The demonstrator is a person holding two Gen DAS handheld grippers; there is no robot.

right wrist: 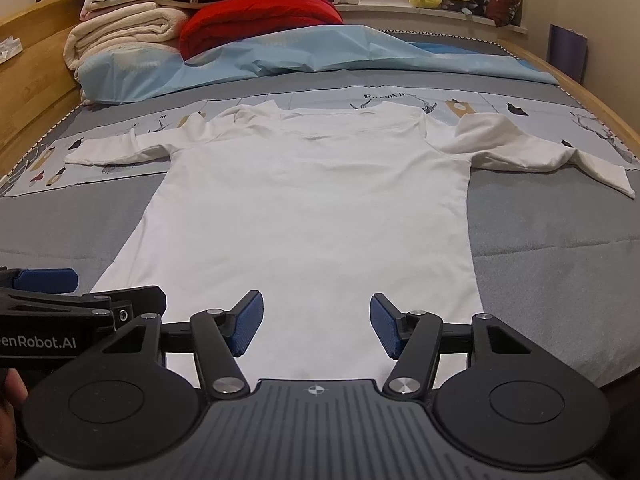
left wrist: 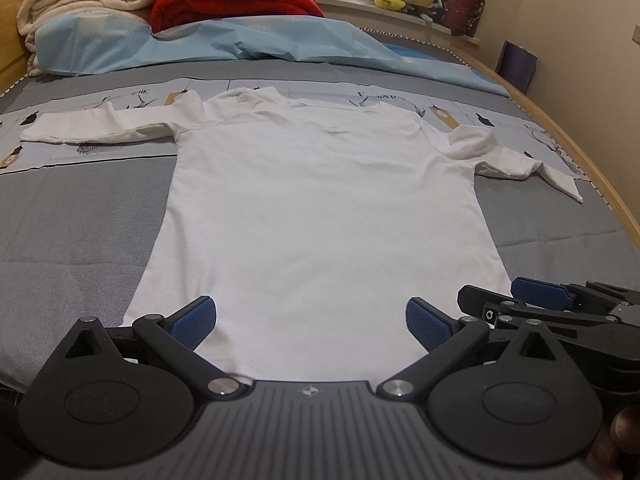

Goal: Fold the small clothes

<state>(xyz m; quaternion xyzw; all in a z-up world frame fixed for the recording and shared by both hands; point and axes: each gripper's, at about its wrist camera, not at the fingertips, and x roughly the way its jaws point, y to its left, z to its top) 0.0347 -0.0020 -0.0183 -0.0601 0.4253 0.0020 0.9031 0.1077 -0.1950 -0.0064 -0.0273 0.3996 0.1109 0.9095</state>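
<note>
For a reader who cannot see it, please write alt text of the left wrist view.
A white long-sleeved shirt lies spread flat on a grey bed cover, both sleeves out to the sides. The open left tool hovers over its near hem, with the right tool close beside it. Folded blankets are piled at the far end.

Black tongs (left wrist: 311, 322), blue ribbed pads (left wrist: 195, 320), seemingly textured.
</note>
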